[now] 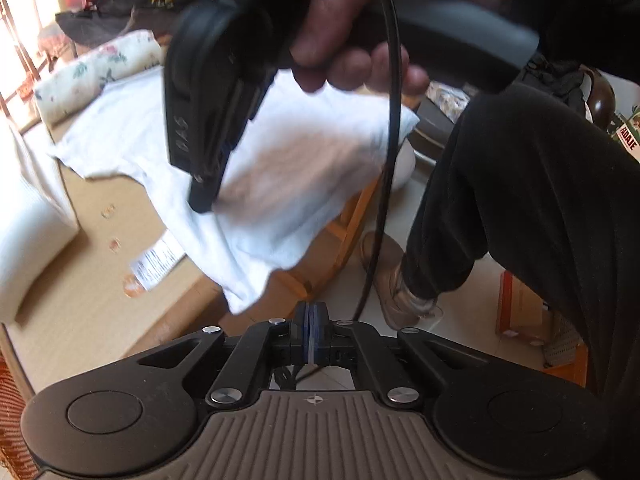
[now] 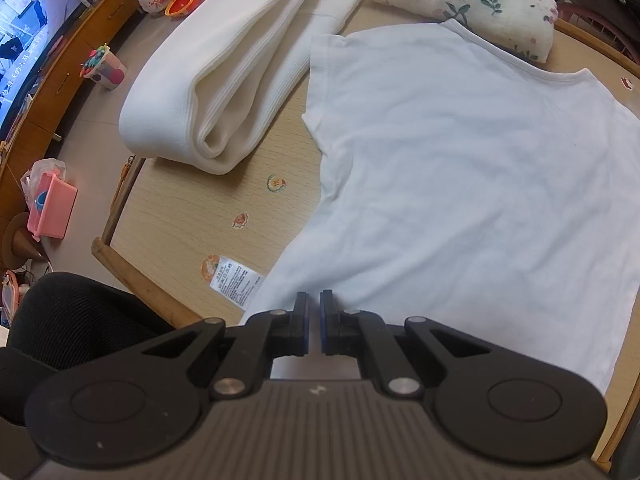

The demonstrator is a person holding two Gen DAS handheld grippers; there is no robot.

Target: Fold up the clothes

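One T-shirt (image 2: 460, 184), two claws (image 1: 311, 312) (image 2: 314, 304)

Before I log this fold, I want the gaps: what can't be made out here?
- Left wrist view: the white T-shirt is motion-blurred; the right gripper covers its middle.
- Right wrist view: the shirt's near hem is hidden under the gripper body.
- The care label print is too small.

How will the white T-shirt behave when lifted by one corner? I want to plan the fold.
Probably floppy: in the left wrist view the white T-shirt sags from the right gripper. It looks thin and light, so it should lift easily. The hem at the left gripper hangs off the table and may slide.
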